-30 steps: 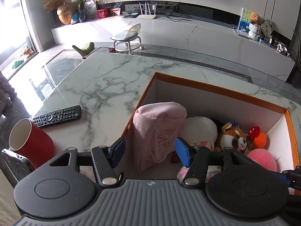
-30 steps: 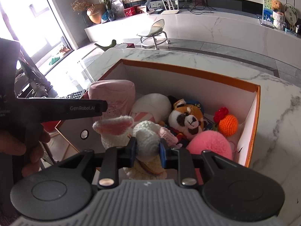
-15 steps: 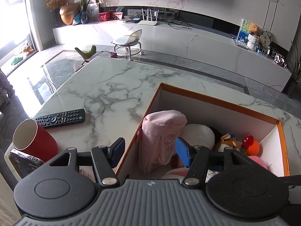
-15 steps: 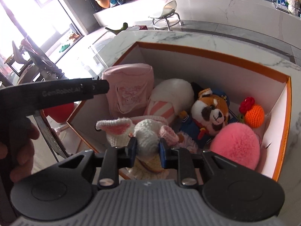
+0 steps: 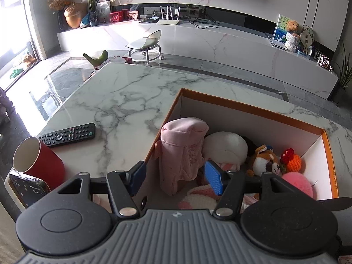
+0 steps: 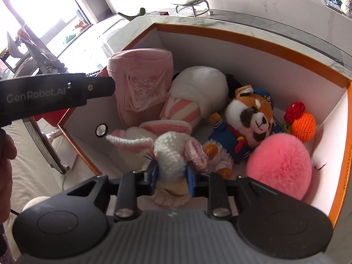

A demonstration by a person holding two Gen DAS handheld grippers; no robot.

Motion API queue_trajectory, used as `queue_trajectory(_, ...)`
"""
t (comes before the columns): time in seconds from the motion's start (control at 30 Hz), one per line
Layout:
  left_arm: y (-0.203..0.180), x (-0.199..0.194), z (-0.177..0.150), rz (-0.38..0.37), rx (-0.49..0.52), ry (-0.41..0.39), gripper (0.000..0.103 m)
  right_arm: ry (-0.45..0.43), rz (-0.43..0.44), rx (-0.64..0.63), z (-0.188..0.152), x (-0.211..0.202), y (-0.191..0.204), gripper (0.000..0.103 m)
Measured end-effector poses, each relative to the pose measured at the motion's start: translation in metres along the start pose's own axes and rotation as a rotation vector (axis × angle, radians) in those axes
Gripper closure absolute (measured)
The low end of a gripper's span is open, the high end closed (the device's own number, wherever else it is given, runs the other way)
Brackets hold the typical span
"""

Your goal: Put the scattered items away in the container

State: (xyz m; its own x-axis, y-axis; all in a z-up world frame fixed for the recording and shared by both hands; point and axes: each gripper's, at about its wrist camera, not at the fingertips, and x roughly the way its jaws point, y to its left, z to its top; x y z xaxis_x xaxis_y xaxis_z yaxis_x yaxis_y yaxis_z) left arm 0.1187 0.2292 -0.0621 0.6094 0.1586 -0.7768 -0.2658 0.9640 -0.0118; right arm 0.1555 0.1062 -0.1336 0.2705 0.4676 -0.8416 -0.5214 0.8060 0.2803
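Right gripper (image 6: 172, 173) now lower inside the box (image 6: 246, 39), jaws clamped on the bunny (image 6: 169, 154); nearly time to let go. Left gripper (image 5: 176, 176) pulled back, jaws apart, empty

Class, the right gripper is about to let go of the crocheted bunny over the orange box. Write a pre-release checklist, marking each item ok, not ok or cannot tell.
1. Right gripper jaws shut on the crocheted bunny: ok.
2. Bunny inside the orange box walls: ok.
3. Bunny resting on the box floor or hanging above it: cannot tell.
4. Left gripper open and holding nothing: ok.
5. Left gripper out of the drop path, beside the pink pouch: ok.
6. Room among the red panda plush and pink pompom: ok.
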Motion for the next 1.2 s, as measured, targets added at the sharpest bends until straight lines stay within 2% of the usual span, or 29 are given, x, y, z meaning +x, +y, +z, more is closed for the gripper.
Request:
queue_trajectory(0.13,-0.007,-0.005,-0.003,-0.005,0.02,0.003,0.033,-0.011,-0.007,0.038,-0.004,-0.006,-0.003,0.068)
queue_trajectory(0.2,-0.01,-0.008,-0.005,-0.01,0.026,0.002,0.031,-0.021,-0.007,0.059,-0.006,-0.013,-0.004,0.058)
queue_trajectory(0.23,-0.011,-0.01,-0.006,-0.011,0.027,0.002,0.031,-0.029,-0.014,0.06,-0.007,-0.017,-0.003,0.048)
queue_trajectory(0.27,-0.012,-0.012,-0.007,-0.013,0.027,0.002,0.031,-0.036,-0.023,0.057,-0.008,-0.021,-0.002,0.045)
queue_trajectory(0.5,-0.02,-0.025,-0.013,-0.021,0.027,-0.001,0.031,-0.074,-0.04,0.036,-0.016,-0.047,0.005,0.044)
queue_trajectory(0.57,-0.021,-0.03,-0.016,-0.021,0.026,-0.008,0.031,-0.095,-0.055,0.024,-0.018,-0.057,0.006,0.038)
queue_trajectory(0.8,-0.03,-0.053,-0.023,-0.049,0.008,-0.047,0.028,-0.182,-0.116,-0.02,-0.028,-0.09,0.011,0.03)
queue_trajectory(1.13,-0.041,-0.095,-0.033,-0.063,0.006,-0.181,0.02,-0.338,-0.213,0.045,-0.049,-0.143,-0.004,0.023)
queue_trajectory(1.2,-0.04,-0.106,-0.032,-0.075,-0.005,-0.209,0.015,-0.384,-0.234,0.069,-0.053,-0.156,-0.007,0.021)
